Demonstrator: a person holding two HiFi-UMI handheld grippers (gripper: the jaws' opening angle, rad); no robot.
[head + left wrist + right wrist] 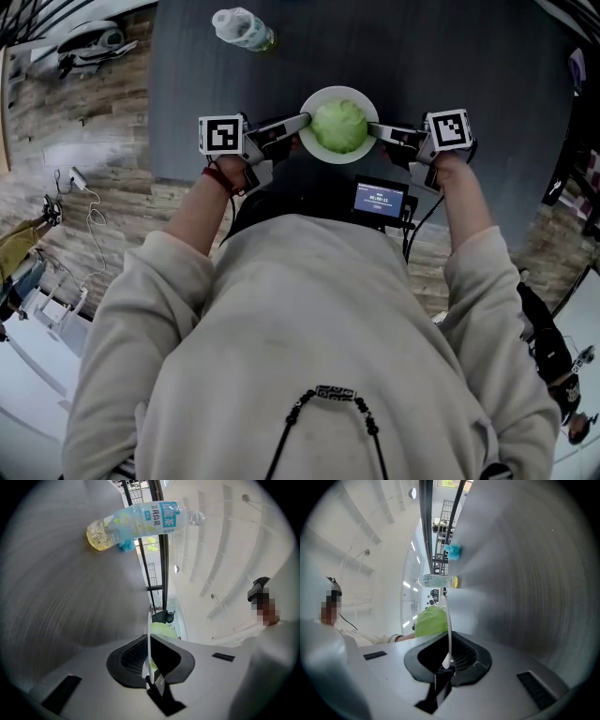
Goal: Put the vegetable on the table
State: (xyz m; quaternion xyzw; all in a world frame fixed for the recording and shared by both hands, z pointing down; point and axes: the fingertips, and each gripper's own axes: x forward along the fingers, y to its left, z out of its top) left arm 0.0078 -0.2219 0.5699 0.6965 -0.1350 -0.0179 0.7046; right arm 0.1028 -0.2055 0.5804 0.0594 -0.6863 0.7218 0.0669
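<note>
Count: two grippers, one plate, one vegetable, one bottle, one small blue object. Your left gripper (302, 119) and right gripper (372, 128) each carry one marker cube, and each is clamped on the thin rim of the single round white plate (315, 146), from opposite sides. Your left gripper view shows that rim edge-on, pinched between the dark pads; your right gripper view shows the same on its side. The one pale green, round, leafy vegetable (338, 127) sits in the middle of the plate, between the two grippers. The plate is over the near edge of the dark grey matte table (441, 56); contact with the tabletop cannot be judged. One clear plastic bottle (242, 28) with a pale label and yellowish liquid lies on its side at the table's far side, well apart from the plate, with the blue object (125, 545) just beside it. One small device with a lit screen (380, 199) sits at your chest. The floor (84, 122) is grey-brown wood plank, with cables lying on it at your left.
</note>
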